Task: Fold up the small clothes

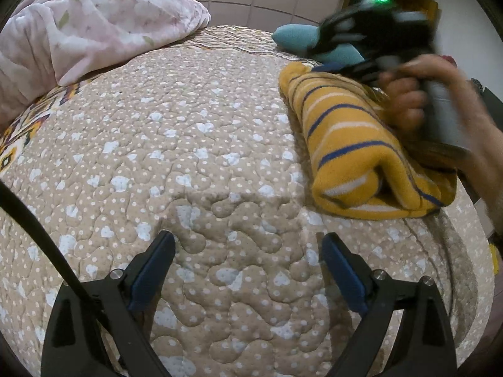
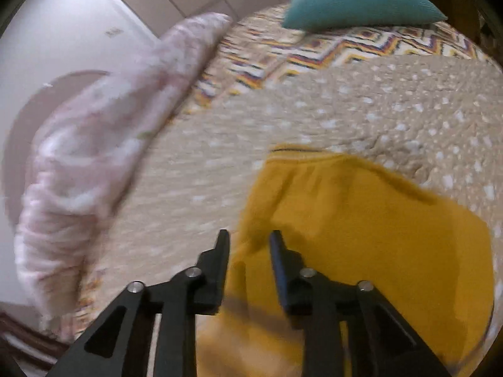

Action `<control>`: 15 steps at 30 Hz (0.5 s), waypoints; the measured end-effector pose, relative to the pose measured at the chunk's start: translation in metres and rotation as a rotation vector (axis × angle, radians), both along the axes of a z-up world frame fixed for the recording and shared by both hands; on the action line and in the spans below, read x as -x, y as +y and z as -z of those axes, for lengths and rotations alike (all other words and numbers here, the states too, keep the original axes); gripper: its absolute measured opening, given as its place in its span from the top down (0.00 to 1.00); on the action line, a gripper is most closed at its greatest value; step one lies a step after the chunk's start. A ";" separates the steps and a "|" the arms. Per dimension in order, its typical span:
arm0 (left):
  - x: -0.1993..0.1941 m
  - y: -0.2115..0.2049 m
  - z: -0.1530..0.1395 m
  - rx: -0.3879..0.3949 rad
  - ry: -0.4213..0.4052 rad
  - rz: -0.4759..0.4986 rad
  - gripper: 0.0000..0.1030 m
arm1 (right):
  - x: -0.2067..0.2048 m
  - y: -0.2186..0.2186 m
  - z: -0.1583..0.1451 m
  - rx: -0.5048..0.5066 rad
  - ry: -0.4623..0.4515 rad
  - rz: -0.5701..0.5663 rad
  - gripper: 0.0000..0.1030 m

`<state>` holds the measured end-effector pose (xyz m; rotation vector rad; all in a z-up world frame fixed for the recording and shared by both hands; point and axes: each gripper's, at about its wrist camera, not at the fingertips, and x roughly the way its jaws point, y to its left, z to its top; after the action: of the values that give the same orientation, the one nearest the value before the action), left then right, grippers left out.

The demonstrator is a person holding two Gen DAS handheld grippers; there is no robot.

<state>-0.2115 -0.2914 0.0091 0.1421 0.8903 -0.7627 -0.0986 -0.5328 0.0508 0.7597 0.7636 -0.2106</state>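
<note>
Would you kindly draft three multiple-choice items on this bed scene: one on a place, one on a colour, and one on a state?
1. Where does the teal cushion lie?
A. At the far end of the bed, beyond the garment
B. Under the pink blanket
C. Between the left gripper's fingers

2. What colour is the folded striped garment?
A. Red with green stripes
B. Mustard yellow with blue and white stripes
C. Plain grey

3. How does the left gripper stand?
A. Shut on the garment
B. Shut on the quilt
C. Open, holding nothing

Answers:
1. A: the teal cushion sits past the striped garment by the headboard.
2. B: yellow cloth with blue and white bands shows in the left wrist view.
3. C: the left gripper shows only bare quilt between its spread fingers.
</note>
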 end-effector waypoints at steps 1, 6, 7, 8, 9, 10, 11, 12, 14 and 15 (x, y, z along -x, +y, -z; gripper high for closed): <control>0.000 -0.001 0.000 -0.004 -0.001 0.000 0.09 | 0.013 0.007 -0.006 -0.024 -0.042 -0.027 0.68; 0.002 -0.005 0.000 -0.025 -0.010 0.000 0.09 | 0.079 0.056 -0.020 -0.166 -0.216 -0.197 0.67; 0.002 -0.005 0.000 -0.026 -0.010 -0.001 0.09 | 0.089 0.064 -0.013 -0.203 -0.228 -0.216 0.65; 0.003 -0.006 0.000 -0.031 -0.011 -0.001 0.09 | 0.096 0.070 0.000 -0.231 -0.211 -0.223 0.64; 0.003 -0.006 0.000 -0.032 -0.012 -0.001 0.09 | 0.098 0.073 0.014 -0.237 -0.180 -0.216 0.65; 0.004 -0.008 0.000 -0.044 -0.017 -0.001 0.09 | 0.101 0.074 0.031 -0.259 -0.148 -0.204 0.69; 0.005 -0.009 0.000 -0.052 -0.020 -0.001 0.09 | 0.104 0.072 0.046 -0.311 -0.141 -0.195 0.84; 0.006 -0.010 0.000 -0.060 -0.024 -0.001 0.09 | 0.109 0.069 0.054 -0.357 -0.145 -0.175 0.93; 0.006 -0.011 0.000 -0.073 -0.027 0.001 0.08 | 0.118 0.065 0.057 -0.417 -0.173 -0.159 0.92; 0.006 -0.011 0.000 -0.075 -0.027 0.001 0.08 | 0.123 0.065 0.056 -0.416 -0.180 -0.168 0.91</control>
<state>-0.2175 -0.3026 0.0087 0.2185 0.8938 -0.7269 -0.2220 -0.4677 -0.0048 1.0857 0.7032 0.1733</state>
